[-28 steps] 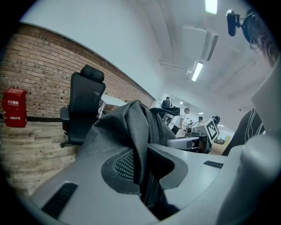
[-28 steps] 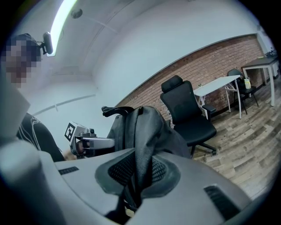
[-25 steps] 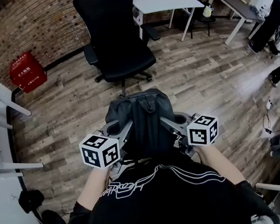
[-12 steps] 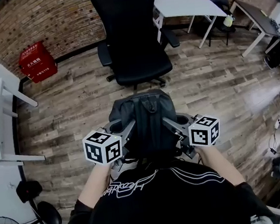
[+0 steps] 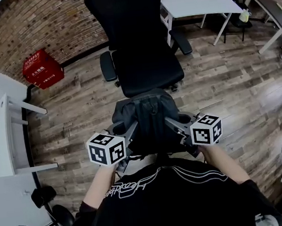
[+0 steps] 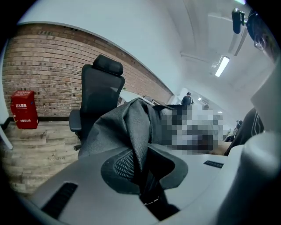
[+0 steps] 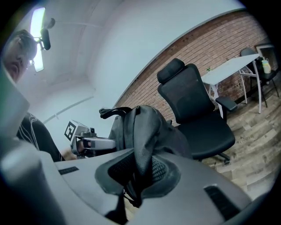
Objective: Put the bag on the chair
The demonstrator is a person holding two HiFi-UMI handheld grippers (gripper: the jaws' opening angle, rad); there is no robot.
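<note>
The black wheeled office chair (image 5: 145,59) has come closer at the top middle, so the dark grey fabric bag (image 5: 144,117), pinched tight mid-frame by the left gripper (image 5: 127,133) and right gripper (image 5: 175,126), seems nearly over its seat.

No wording can be read outright. The red box (image 5: 42,69), left of the chair (image 5: 142,59), carries white print too small to make out; the black shirt (image 5: 167,208), nearer than the chair, bears illegible white script.
</note>
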